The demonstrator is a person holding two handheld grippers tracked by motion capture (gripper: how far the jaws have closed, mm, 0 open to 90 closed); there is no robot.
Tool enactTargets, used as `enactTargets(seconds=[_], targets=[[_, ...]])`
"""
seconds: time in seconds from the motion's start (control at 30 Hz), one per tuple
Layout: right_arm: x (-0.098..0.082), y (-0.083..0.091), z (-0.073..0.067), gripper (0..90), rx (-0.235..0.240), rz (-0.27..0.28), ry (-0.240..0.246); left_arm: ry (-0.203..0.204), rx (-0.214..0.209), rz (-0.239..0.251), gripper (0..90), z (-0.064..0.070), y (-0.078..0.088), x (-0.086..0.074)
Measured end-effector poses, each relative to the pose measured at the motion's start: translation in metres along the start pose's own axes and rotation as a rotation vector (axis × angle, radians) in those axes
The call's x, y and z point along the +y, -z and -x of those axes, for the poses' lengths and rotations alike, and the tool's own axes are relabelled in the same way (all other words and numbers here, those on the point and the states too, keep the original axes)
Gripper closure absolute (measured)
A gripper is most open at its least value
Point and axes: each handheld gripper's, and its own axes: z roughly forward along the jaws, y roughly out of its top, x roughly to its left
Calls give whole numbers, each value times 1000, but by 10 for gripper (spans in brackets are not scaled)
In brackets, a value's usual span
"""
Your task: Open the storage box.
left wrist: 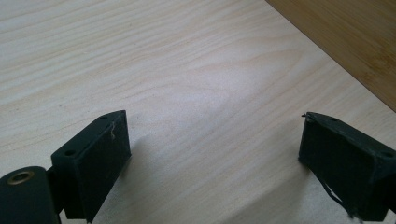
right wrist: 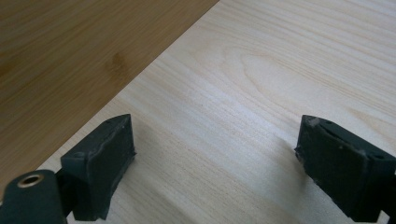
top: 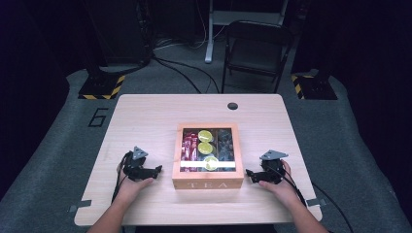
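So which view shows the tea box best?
The high view: the whole tea box shows, with its window lid, the packets inside and TEA on its front. The left gripper view and right gripper view catch just a plain wooden side.

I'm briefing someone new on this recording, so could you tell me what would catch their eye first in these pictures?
The wooden tea box stands at the middle of the table, its window lid showing yellow-green packets, red ones to their left and dark ones to their right. On either side of it the left gripper and the right gripper rest on the tabletop, jaws open and empty, pointing at the box. Behind the table stands a dark folding chair.
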Motion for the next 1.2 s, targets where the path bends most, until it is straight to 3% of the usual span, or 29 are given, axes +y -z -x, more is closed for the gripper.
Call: enactTargets(seconds=[0.57,0.77,0.9,1.03,1.2], targets=[[-1,1,-2,130,-14,7,-25,1,3,-5,93,1,0,0],[0,1,-1,150,-12,7,-12,0,1,2,128,0,2,-1],[3,5,-1,258,-20,-31,-23,43,-12,1,188,-5,6,0],[6,8,-1,335,-17,-53,-44,35,-3,-29,265,-4,11,4],[10,13,1,378,35,-71,-41,23,-26,-40,313,5,20,11]])
